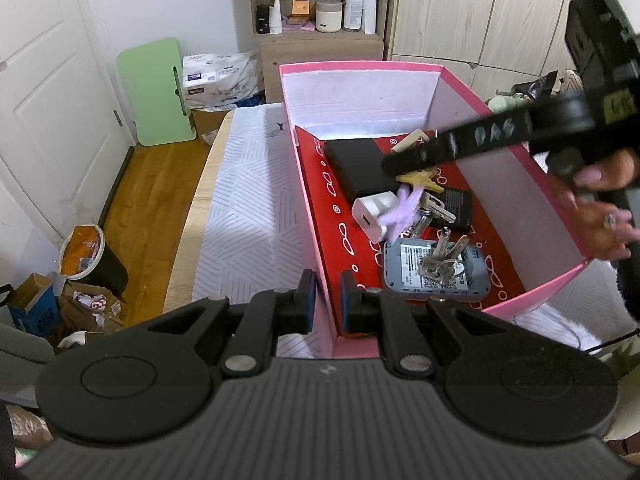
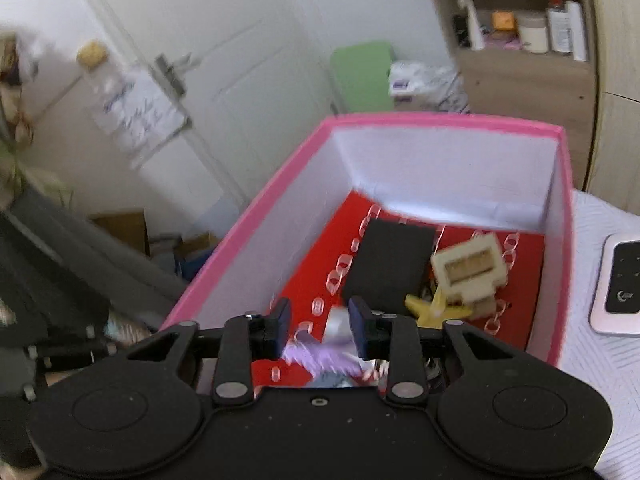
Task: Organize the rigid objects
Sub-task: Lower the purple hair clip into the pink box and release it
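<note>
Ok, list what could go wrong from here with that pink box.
1. The left gripper pinches only the thin near wall of the pink box; a tug could bend the wall or tip the box.
2. The right gripper has its jaws open just above the purple star, and its view is blurred, so a grab now may miss.
3. The keys lie loose on the grey device and may slide if the box is jolted.

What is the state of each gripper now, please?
Left gripper: closed on the near wall of the pink box.
Right gripper: open over the box, holding nothing.
</note>
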A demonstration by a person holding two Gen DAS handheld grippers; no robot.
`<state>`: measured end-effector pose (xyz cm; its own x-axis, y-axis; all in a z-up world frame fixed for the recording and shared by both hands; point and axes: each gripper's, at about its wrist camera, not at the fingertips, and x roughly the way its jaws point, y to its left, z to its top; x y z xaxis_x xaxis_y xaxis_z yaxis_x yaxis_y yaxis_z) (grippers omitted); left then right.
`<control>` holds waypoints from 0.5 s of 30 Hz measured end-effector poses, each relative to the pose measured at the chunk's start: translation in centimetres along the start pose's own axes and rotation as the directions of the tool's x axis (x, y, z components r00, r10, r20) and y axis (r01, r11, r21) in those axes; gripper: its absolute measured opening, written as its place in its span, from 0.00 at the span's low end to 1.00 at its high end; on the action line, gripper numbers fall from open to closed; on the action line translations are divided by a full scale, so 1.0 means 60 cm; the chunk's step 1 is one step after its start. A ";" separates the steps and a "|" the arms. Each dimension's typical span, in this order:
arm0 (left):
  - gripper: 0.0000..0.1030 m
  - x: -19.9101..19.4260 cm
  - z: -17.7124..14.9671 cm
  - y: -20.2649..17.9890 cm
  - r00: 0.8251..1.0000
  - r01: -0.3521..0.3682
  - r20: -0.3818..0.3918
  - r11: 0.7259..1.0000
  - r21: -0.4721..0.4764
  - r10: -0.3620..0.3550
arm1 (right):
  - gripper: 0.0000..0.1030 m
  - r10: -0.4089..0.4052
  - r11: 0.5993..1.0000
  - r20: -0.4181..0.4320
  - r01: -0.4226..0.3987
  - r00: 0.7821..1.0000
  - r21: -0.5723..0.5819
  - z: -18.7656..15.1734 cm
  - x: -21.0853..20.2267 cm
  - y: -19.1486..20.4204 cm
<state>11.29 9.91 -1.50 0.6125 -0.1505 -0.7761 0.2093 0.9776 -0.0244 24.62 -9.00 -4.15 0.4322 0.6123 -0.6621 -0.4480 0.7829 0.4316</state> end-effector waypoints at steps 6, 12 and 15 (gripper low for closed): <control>0.10 0.002 0.001 0.001 1.000 0.001 0.000 1.000 -0.001 -0.001 | 0.53 -0.019 1.000 0.089 0.019 0.996 0.001 -0.011 -0.065 -0.014; 0.10 0.004 0.001 -0.001 1.000 -0.006 0.000 1.000 0.003 0.006 | 0.53 -0.077 0.997 0.132 0.076 0.988 0.013 -0.040 -0.141 -0.045; 0.10 0.004 0.001 0.000 1.000 -0.007 -0.001 1.000 0.003 0.007 | 0.53 -0.092 0.995 0.136 0.087 0.986 0.042 -0.057 -0.176 -0.070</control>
<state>11.46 9.86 -1.65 0.6133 -0.1439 -0.7766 0.2078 0.9780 -0.0172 19.26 -19.15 -1.06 0.5743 0.5469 -0.6092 -0.3754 0.8372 0.3977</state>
